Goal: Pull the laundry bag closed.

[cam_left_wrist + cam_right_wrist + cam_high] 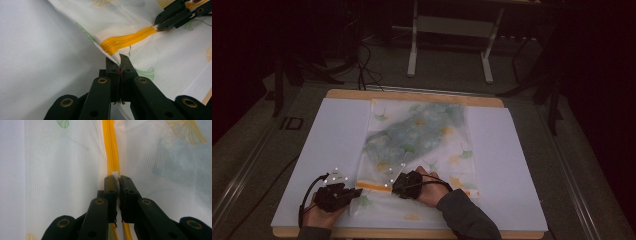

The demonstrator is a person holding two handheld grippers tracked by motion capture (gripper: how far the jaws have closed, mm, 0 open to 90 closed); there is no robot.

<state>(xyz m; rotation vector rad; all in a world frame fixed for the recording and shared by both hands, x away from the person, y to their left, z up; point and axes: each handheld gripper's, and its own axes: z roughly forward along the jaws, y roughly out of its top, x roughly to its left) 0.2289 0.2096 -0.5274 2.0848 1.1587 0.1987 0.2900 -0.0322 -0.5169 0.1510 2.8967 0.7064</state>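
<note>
White sheeting covers the desk (332, 130) in a dim room. At 7 o'clock the left claw (119, 65) grips the mesh bag's (422, 135) corner. Toward 6 o'clock the right claw (117, 178) pinches the white zipper pull (115, 173) on its orange zipper (127, 40).

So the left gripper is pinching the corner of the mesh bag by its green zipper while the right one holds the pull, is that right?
Nearly: the zipper is orange, as the left gripper view shows. The left gripper does pinch the mesh bag corner; the right gripper holds the white pull.
</note>
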